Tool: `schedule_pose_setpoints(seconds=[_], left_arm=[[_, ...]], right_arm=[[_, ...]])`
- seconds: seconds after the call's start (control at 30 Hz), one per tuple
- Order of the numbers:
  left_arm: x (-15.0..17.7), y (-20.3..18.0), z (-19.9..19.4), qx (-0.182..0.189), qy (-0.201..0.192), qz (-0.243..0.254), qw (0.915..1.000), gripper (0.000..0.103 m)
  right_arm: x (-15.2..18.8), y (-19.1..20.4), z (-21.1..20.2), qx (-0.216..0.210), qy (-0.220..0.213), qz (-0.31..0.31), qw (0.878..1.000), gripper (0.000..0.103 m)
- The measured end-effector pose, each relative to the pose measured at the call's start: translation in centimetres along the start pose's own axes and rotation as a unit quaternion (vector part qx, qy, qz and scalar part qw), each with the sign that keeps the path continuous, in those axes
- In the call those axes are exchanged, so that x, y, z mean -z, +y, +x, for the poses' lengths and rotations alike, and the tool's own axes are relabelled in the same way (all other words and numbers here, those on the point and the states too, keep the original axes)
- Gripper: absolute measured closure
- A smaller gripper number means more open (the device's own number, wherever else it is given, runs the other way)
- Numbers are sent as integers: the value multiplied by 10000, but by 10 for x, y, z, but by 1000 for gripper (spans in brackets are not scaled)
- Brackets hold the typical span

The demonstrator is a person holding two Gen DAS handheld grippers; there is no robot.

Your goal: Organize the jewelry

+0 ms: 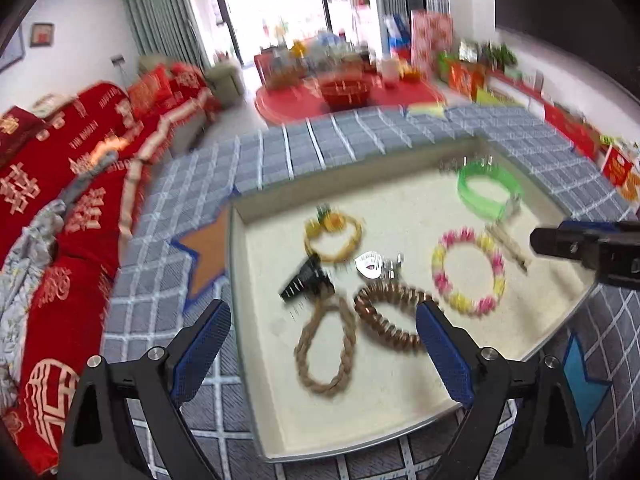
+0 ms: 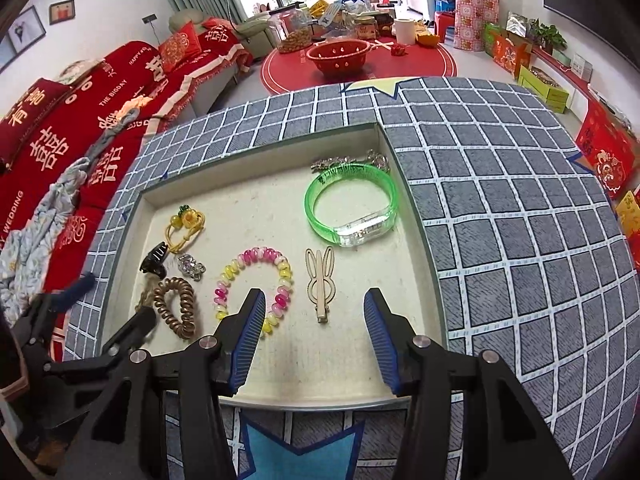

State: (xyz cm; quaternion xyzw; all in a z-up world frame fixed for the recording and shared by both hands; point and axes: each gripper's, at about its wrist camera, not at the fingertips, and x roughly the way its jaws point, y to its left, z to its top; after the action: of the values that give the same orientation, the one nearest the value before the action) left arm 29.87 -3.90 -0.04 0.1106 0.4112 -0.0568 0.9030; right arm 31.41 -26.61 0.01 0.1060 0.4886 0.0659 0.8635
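Two views show one shallow tray [image 1: 248, 312] lying on a grey checked cloth over the surface.

From the left wrist, blurred by motion, eight pieces lie in the tray: one braided rope loop [image 1: 326, 354], one brown coil hair tie [image 1: 390, 316], one black claw clip [image 1: 306, 282], one yellow cord bracelet [image 1: 334, 238], one small silver brooch [image 1: 374, 266], one pink-and-yellow bead bracelet [image 1: 468, 274], one green clear bangle [image 1: 488, 194] and one wooden clip [image 1: 508, 246]. The left tongs [image 1: 322, 346] stand spread wide with nothing pressed between the blue pads; the rope loop and coil tie lie on the tray below the gap. One finger of the right tongs [image 1: 588, 246] reaches in at the right edge.

From the right wrist, the picture is sharp. One rabbit-shaped wooden clip [image 2: 320, 282] lies beyond the gap of the right tongs [image 2: 314, 338], which stand partly apart and hold nothing. One bead bracelet [image 2: 256, 290] lies just left of the clip, one coil tie [image 2: 176, 306] further left, with the claw clip [image 2: 154, 262], brooch [image 2: 192, 268] and yellow cord bracelet [image 2: 186, 226] behind. One green bangle [image 2: 352, 208] sits at the far right corner, one silver ornament [image 2: 352, 162] behind it. The left tongs [image 2: 108, 320] show at the tray's [image 2: 416, 220] left edge.
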Motion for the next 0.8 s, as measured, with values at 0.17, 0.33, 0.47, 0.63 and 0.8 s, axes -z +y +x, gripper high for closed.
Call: schedule_pose_setpoints(seconds=[0.17,0.33,0.47,0.63,0.8], left_arm=[[-5,1,-6,48,-19,9,10000,0],[-4,4,-7,39,45,3,10000,0],[1,4,-9,44,75,-15,10000,0],[6,6,-15,94,89,-59,9999,0],[12,6,-25,185,67,-144,9997,0]], right_arm=[[-3,4,-2,21,-3,-48,10000,47],[0,9,-3,-2,-17,-129,9999,25],[2,11,-7,-25,-63,-123,9999,19],[6,13,-14,-13,-122,-143,9998,16],[12,14,-23,-12,-276,-169,9995,0]])
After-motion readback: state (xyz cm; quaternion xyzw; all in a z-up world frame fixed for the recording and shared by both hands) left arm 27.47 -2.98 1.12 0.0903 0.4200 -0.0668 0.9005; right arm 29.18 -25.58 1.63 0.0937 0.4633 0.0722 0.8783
